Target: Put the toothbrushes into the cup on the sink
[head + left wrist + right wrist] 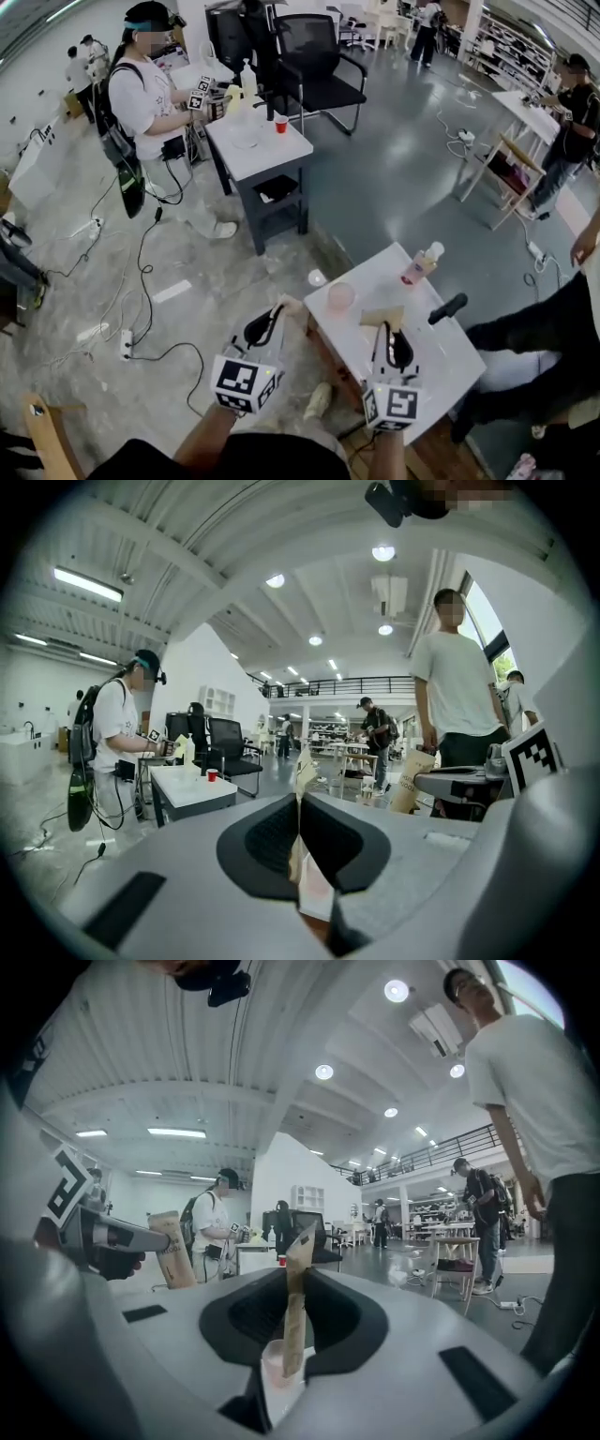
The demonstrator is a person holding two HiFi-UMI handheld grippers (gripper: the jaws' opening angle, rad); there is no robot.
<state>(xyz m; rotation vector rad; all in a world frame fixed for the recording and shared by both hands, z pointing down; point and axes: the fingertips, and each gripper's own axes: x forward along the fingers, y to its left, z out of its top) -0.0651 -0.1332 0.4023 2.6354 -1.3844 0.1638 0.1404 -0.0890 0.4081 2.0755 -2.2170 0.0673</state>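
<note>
As you stand at the near corner of the small white table (441, 361), your left gripper (274, 314) hangs off its left edge, jaws together and pinched on a thin kraft-paper toothbrush pack (302, 782) seen edge-on between them. Your right gripper (386, 330) is over the tabletop, jaws clamped on a second toothbrush pack (382, 317), which stands upright in its grip. The pink cup (340, 298) sits near the table's left edge, between the two grippers and just beyond them; in the right gripper view it shows low down, right behind the held pack. On the far corner a bottle (420, 264) of pink liquid with a white cap lies tilted, well apart from the cup, and a black cylinder (448, 308) rests on the table's right side, near your right gripper. A bystander (539, 333) in dark trousers stands close against the table's right edge, so that side is crowded. To your left the floor is open but strewn with black cables and a power strip (125, 349), and a wooden chair (47, 436) pokes in at the lower left. Further off, another table (258, 150) carries a red cup (280, 124), with a person in a white shirt (145, 94) beside it and a black office chair (314, 70) behind.
</note>
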